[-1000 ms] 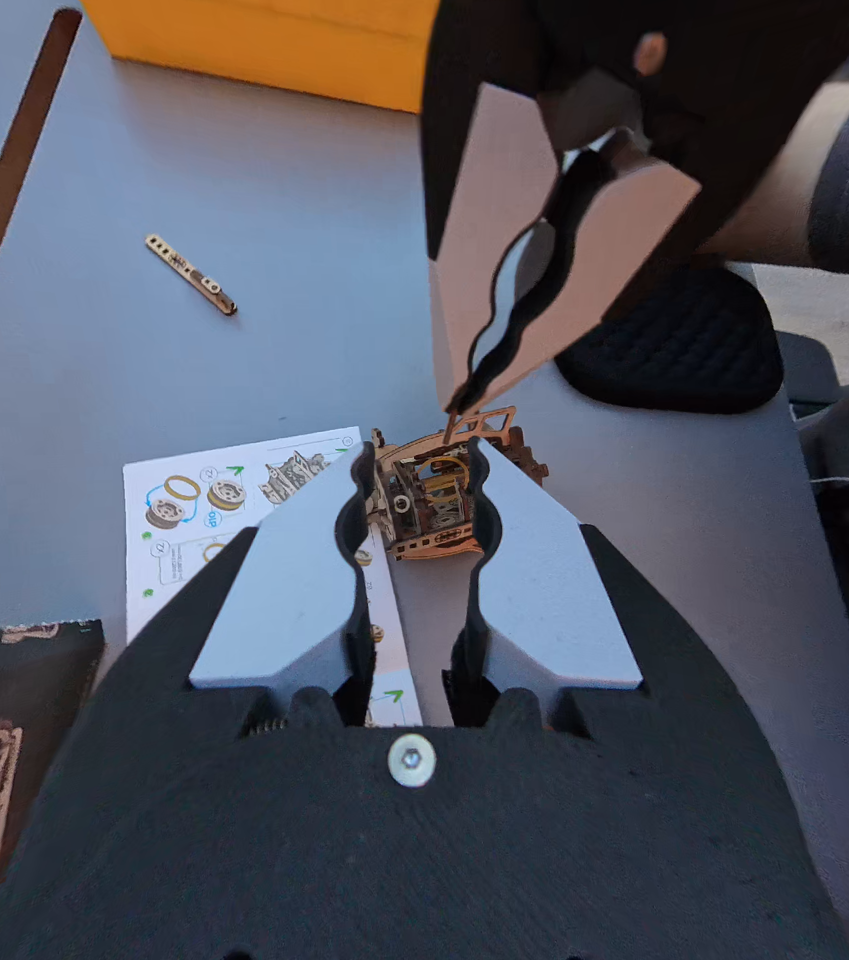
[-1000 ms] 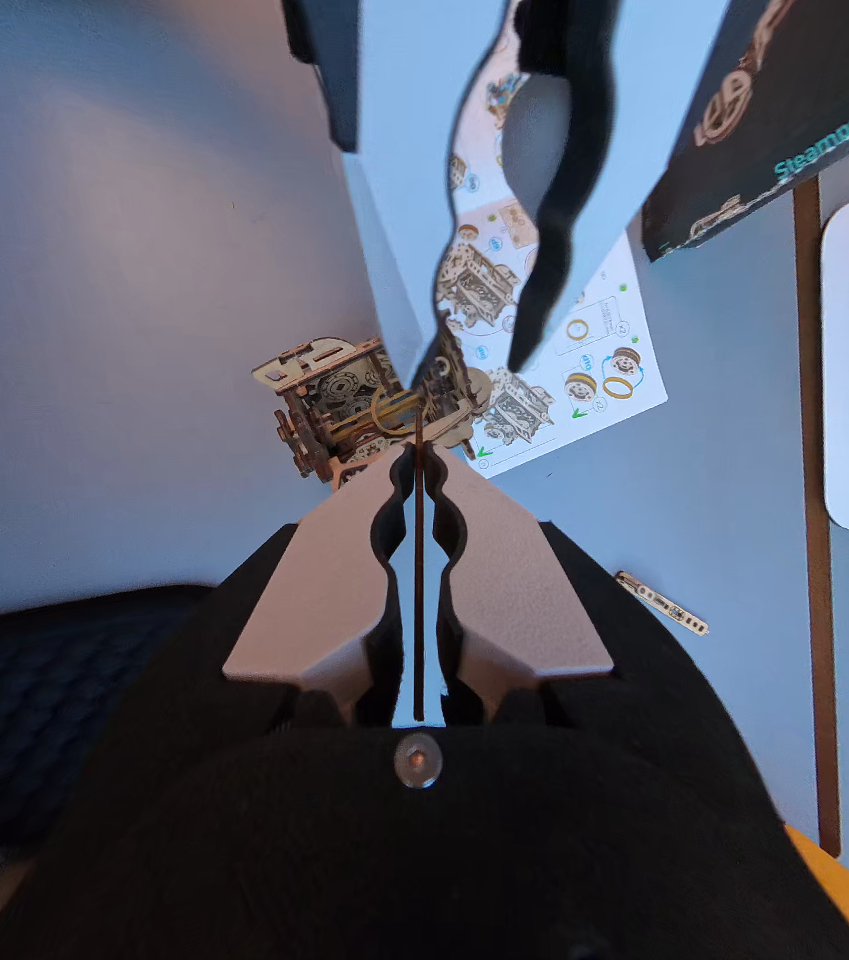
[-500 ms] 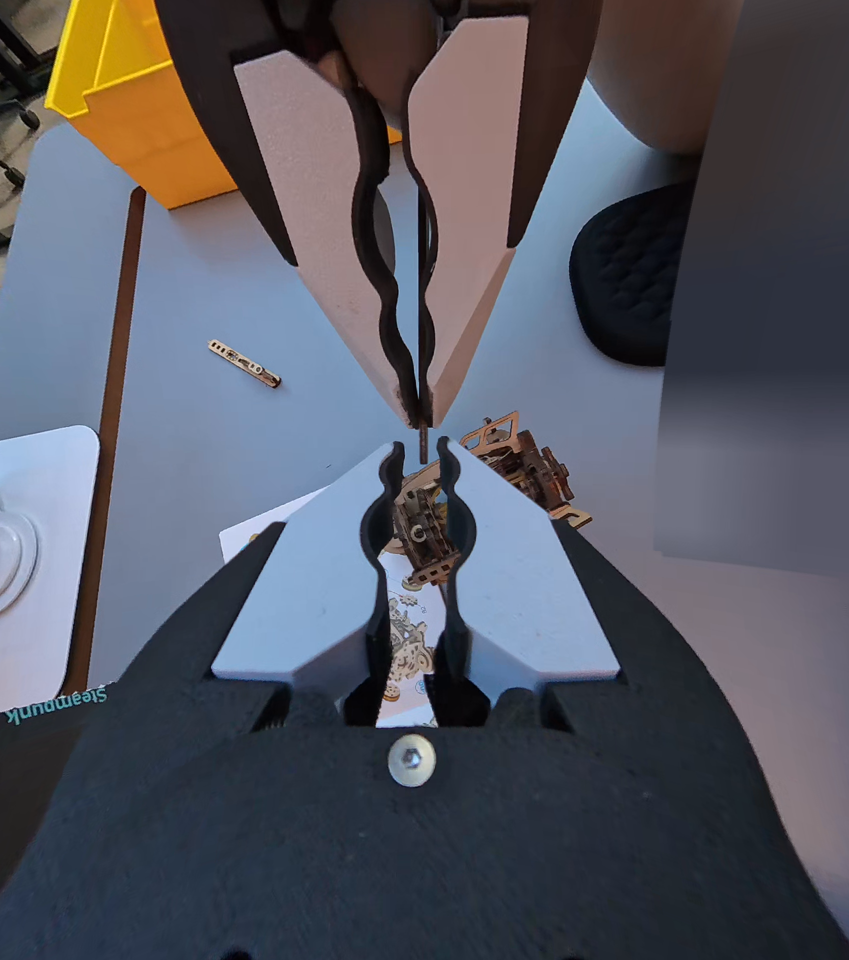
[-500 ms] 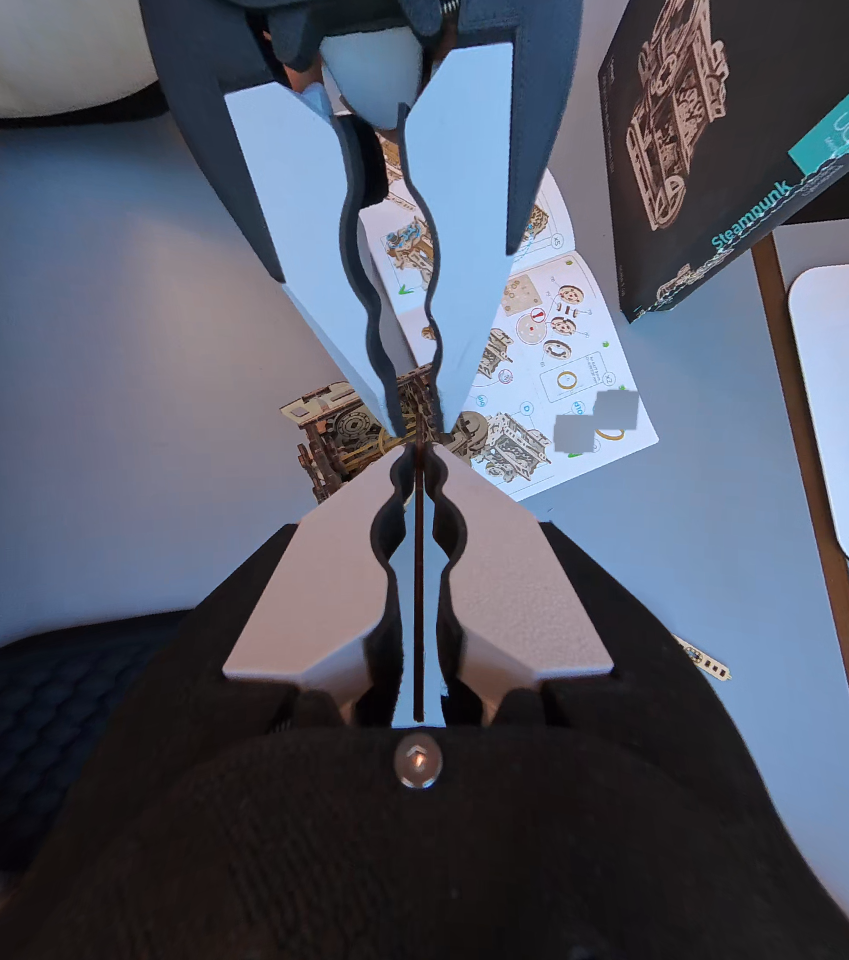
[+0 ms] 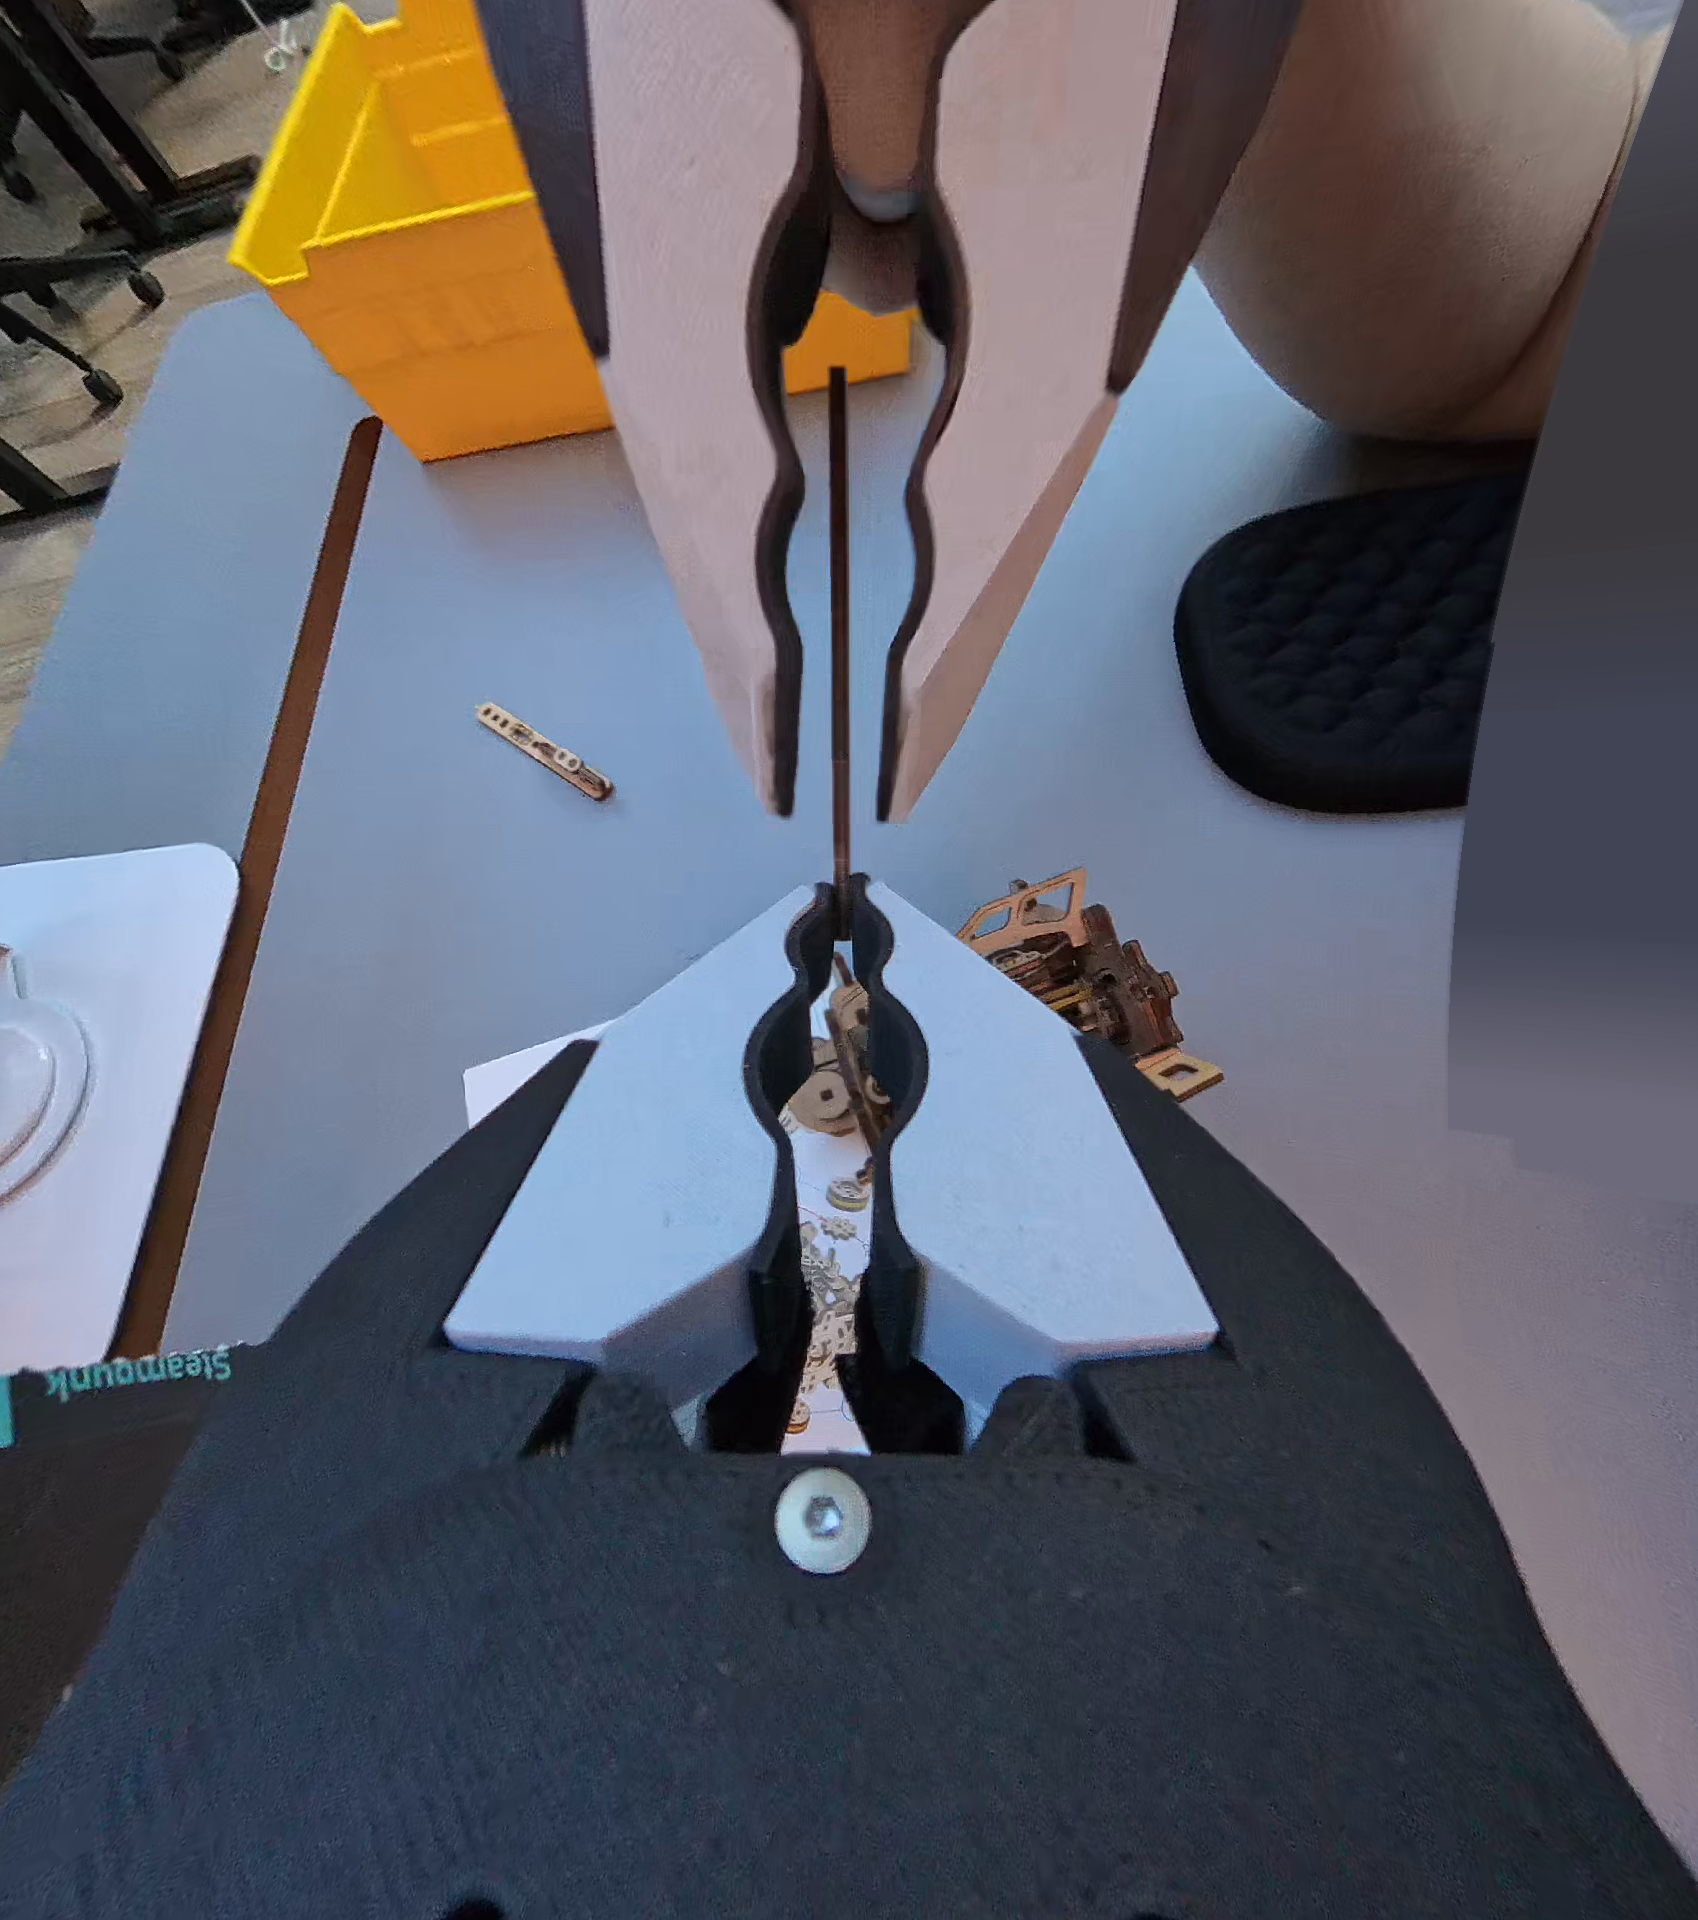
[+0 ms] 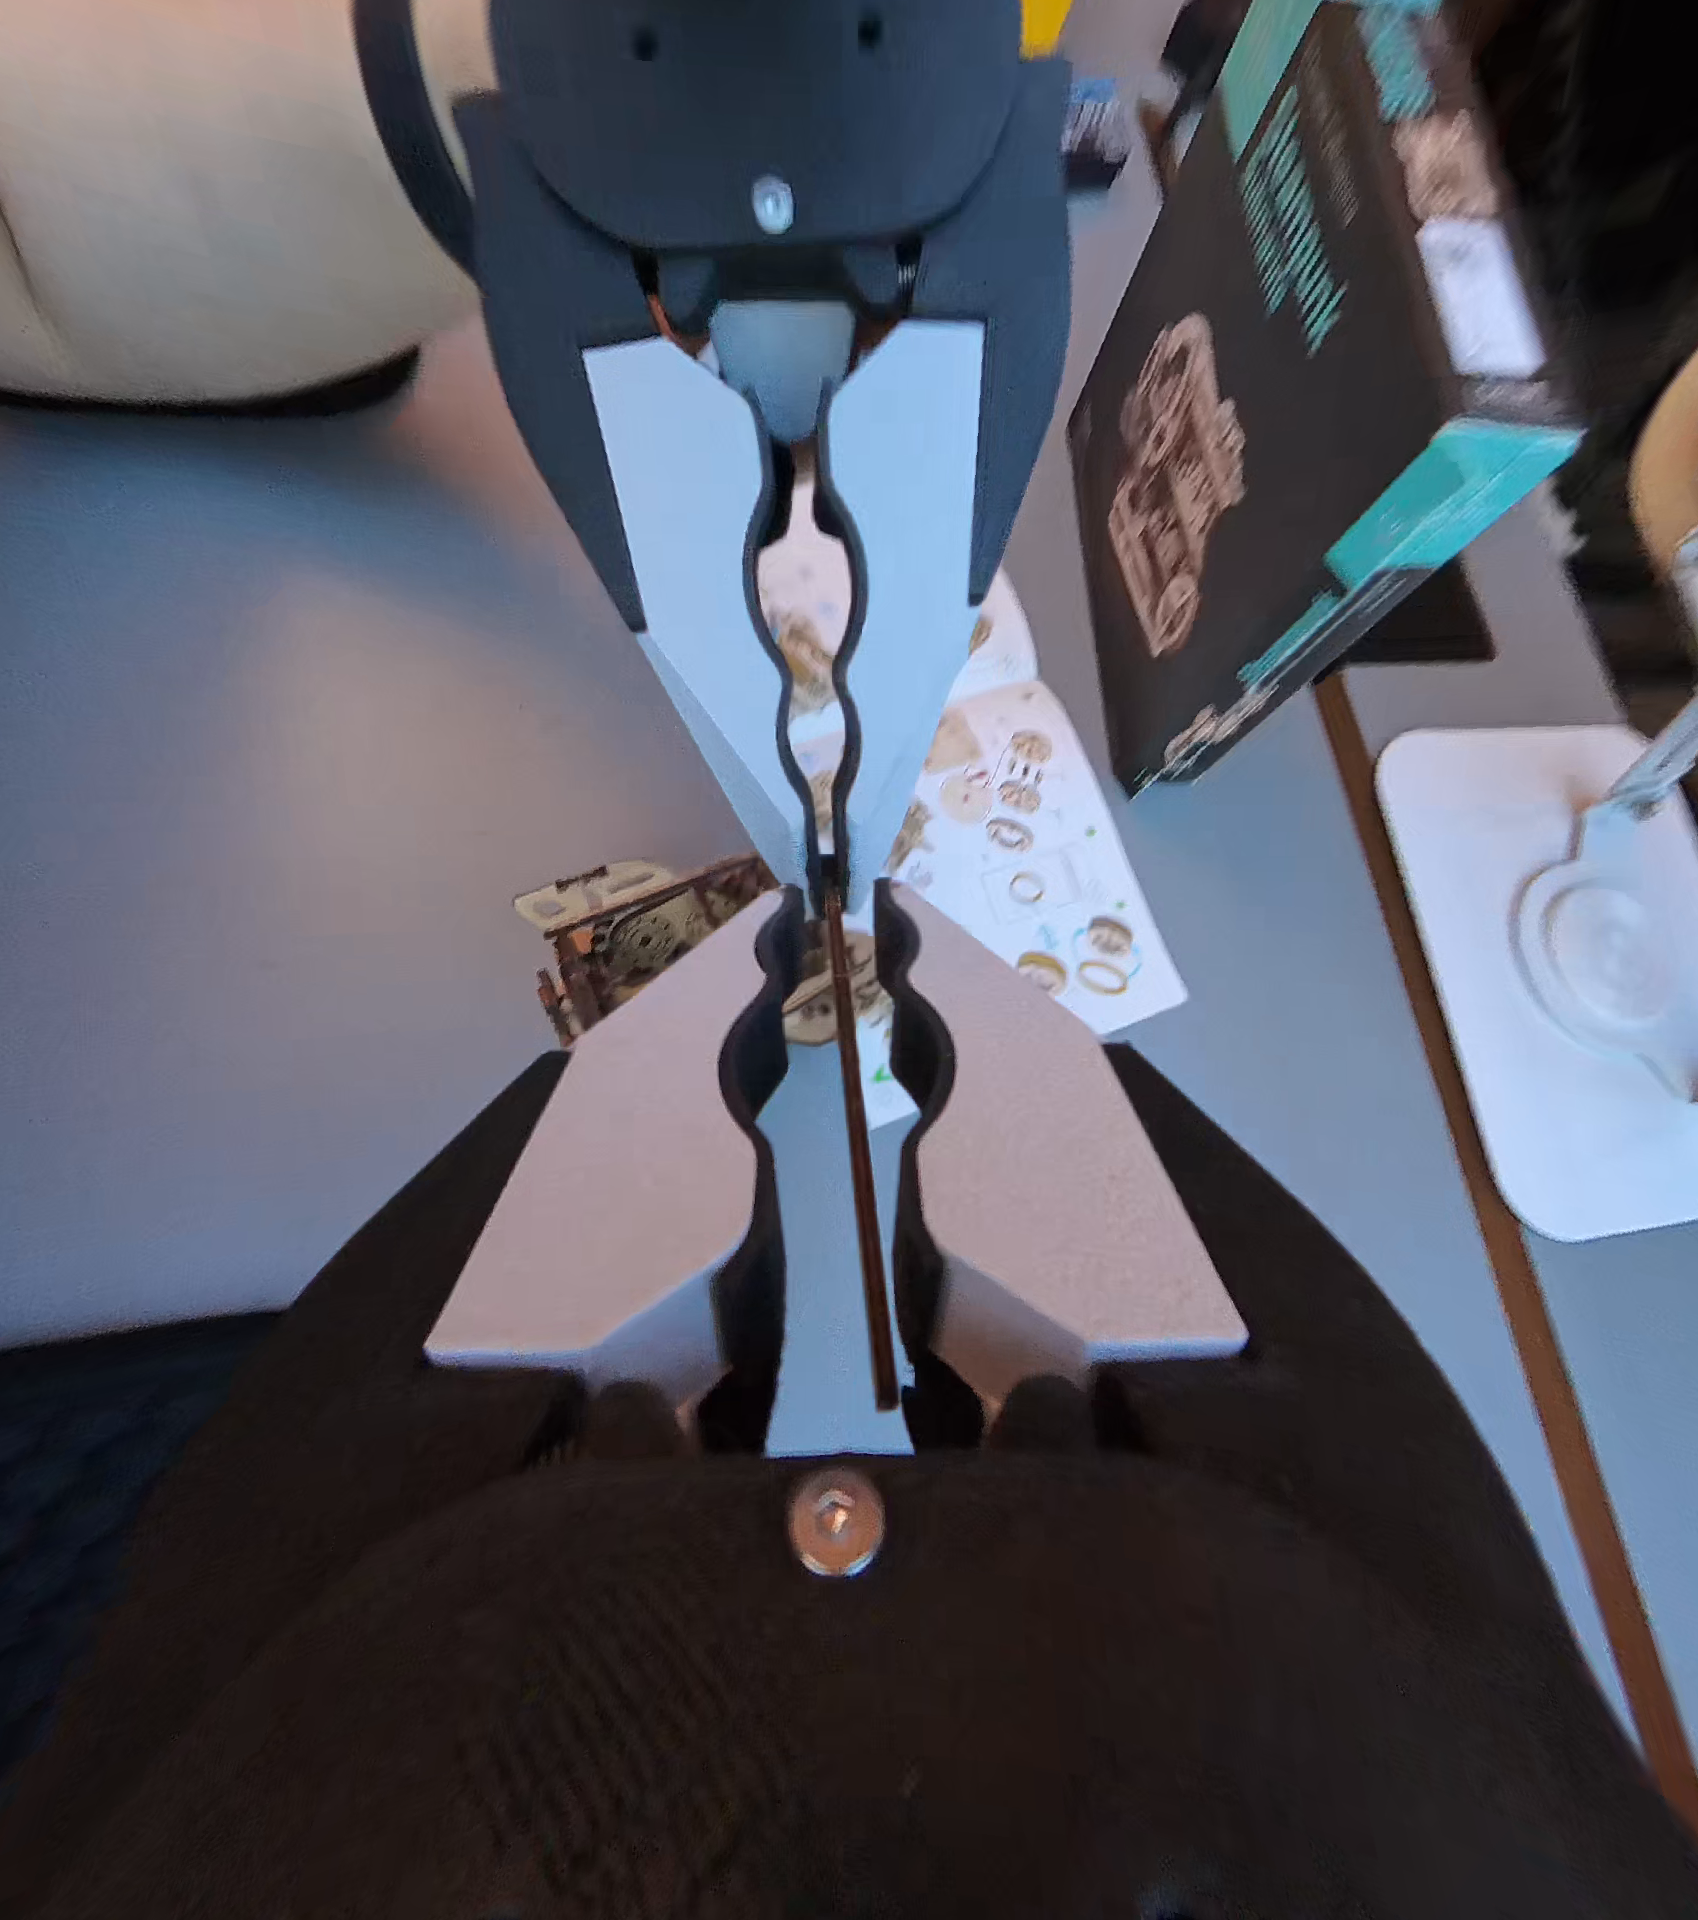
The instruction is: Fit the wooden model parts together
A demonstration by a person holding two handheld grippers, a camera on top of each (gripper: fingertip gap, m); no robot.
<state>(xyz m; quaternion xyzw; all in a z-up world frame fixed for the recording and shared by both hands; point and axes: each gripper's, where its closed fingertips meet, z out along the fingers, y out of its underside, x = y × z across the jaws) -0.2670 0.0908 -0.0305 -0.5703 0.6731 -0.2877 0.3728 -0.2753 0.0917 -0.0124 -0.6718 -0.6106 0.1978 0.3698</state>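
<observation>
Two grippers: meeting tip to tip above the grey surface (image 5: 429, 582).
Left gripper (image 5: 840, 896): pinching the thin dark wooden strip (image 5: 838, 623) by its end.
Right gripper (image 6: 829, 899): spread, strip loose between its pads, so likely a handover.
Brown wooden model (image 5: 1084, 977): waiting on the surface below.

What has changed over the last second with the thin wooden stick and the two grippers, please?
The thin wooden stick was handed over. The left gripper, open before, closed its fingertips on the stick's end; the right gripper, clamped on it earlier, opened, so the stick now stands free between its fingers. The wooden model, the loose strip and the instruction sheet stayed on the table.
</observation>
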